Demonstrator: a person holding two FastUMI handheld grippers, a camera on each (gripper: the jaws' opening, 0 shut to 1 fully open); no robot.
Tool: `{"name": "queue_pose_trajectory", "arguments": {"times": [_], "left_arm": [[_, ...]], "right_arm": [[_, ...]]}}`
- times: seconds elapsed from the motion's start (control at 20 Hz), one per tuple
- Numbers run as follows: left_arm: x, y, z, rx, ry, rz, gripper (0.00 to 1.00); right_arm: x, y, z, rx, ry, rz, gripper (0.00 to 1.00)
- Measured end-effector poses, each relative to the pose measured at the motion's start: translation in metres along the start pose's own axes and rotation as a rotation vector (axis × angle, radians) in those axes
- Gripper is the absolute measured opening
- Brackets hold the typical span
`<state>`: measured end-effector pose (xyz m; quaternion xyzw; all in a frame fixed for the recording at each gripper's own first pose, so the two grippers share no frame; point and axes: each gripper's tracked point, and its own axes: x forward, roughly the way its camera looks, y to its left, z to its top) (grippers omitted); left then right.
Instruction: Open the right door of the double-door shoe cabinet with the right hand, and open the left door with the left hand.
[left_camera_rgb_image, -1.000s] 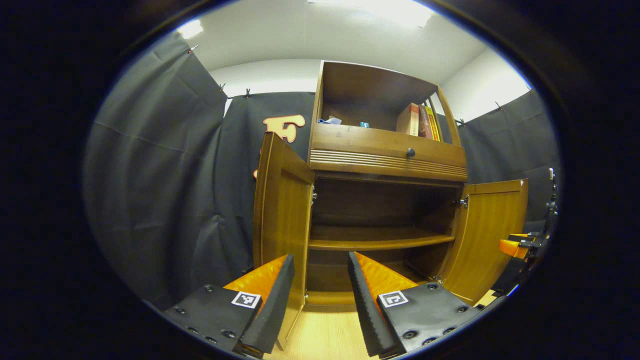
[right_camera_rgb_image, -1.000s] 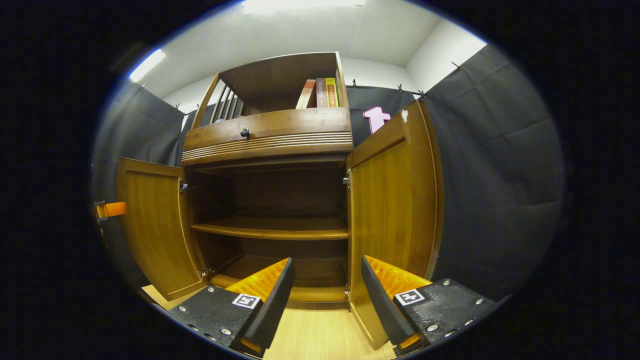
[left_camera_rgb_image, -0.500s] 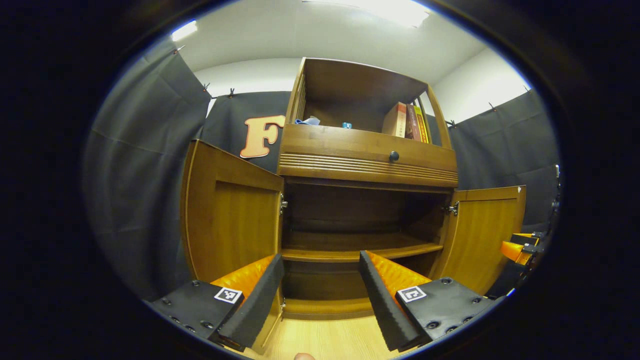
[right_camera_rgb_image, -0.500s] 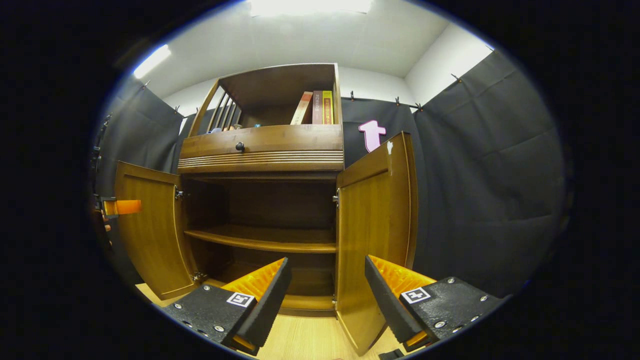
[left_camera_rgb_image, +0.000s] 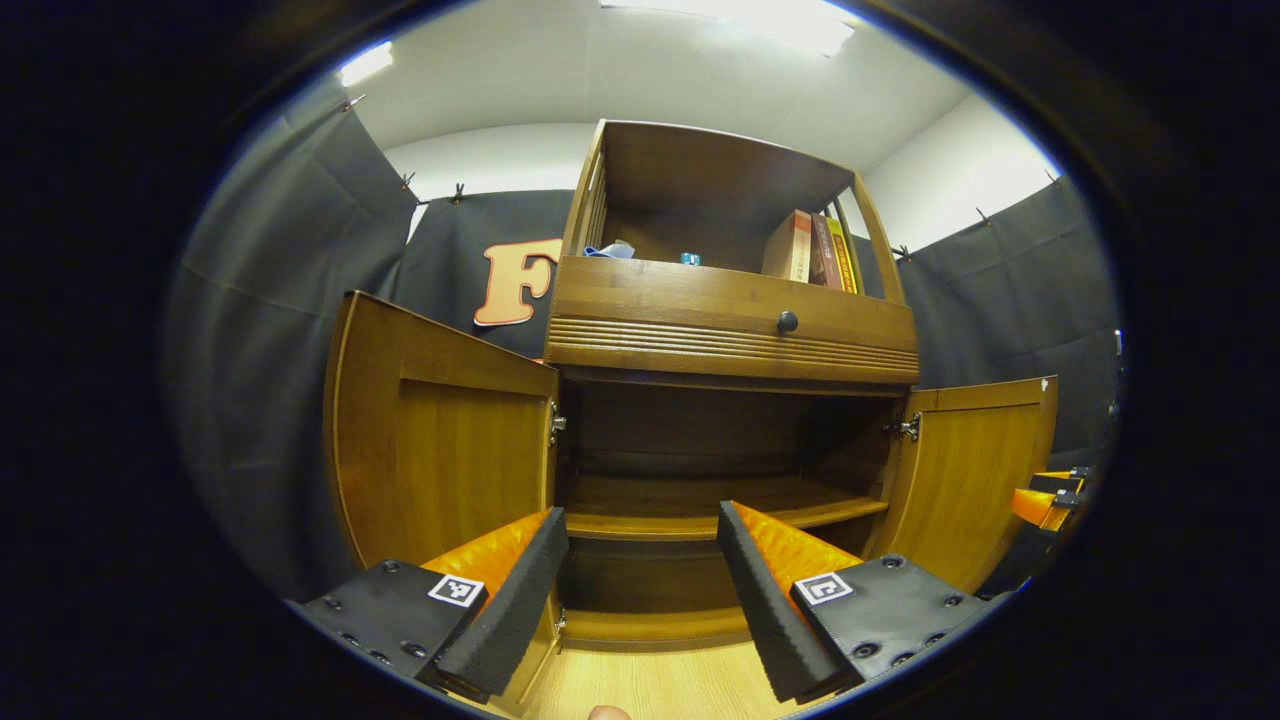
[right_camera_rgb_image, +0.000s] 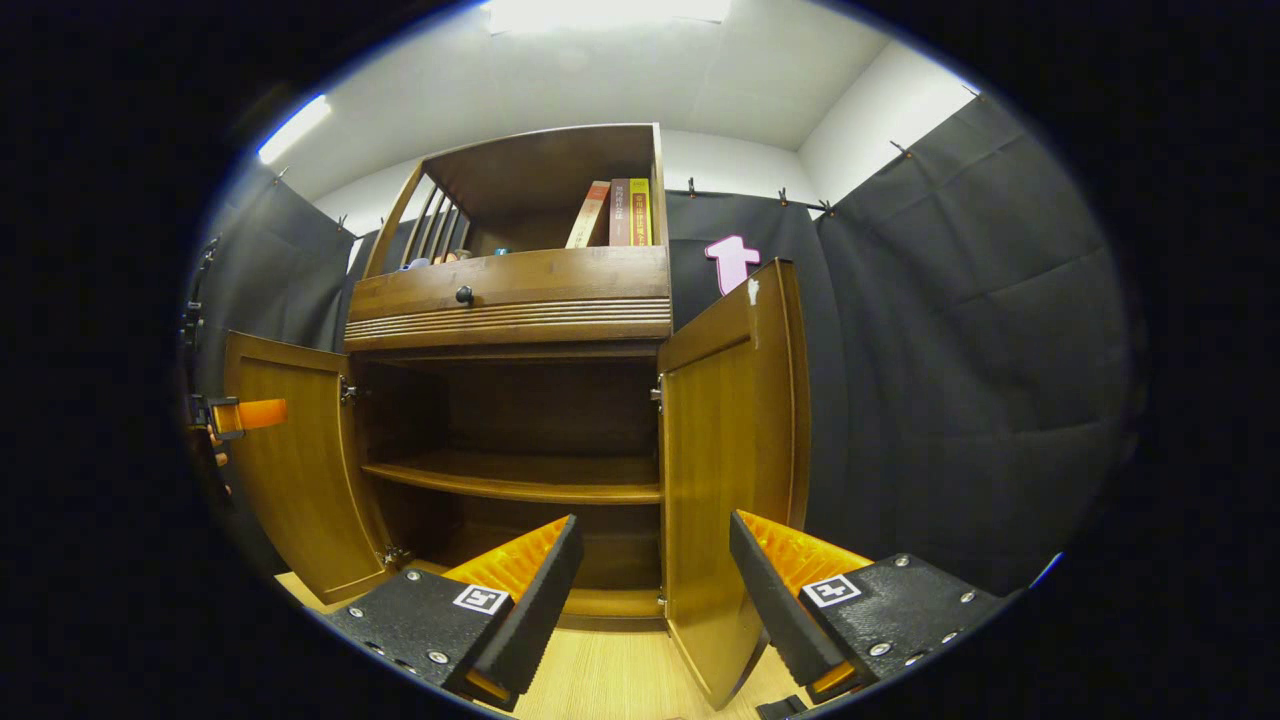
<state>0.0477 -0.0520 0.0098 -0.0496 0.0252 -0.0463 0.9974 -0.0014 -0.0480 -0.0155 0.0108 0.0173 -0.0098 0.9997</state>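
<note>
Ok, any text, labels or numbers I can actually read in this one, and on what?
Books on the top shelf: the spines carry print, too small to read.
Square markers on the left gripper and right gripper: patterns, no words.
Shoe cabinet: none.

My left gripper view looks up from low near the floor at the shoe cabinet (left_camera_rgb_image: 730, 330), slightly from its left; my right gripper view faces it from the right, equally close. Both share its open interior.
</note>
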Motion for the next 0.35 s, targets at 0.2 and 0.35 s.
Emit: {"name": "queue_pose_trajectory", "arguments": {"times": [0.2,0.35], "left_arm": [[0.006,-0.012,-0.007,-0.03,0.023,-0.042,0.97],[0.007,-0.014,-0.011,-0.03,0.034,-0.046,0.96]], "right_arm": [[-0.007,-0.006,0.012,0.014,-0.028,-0.013,0.91],[-0.011,-0.006,0.017,0.007,-0.035,-0.014,1.0]]}}
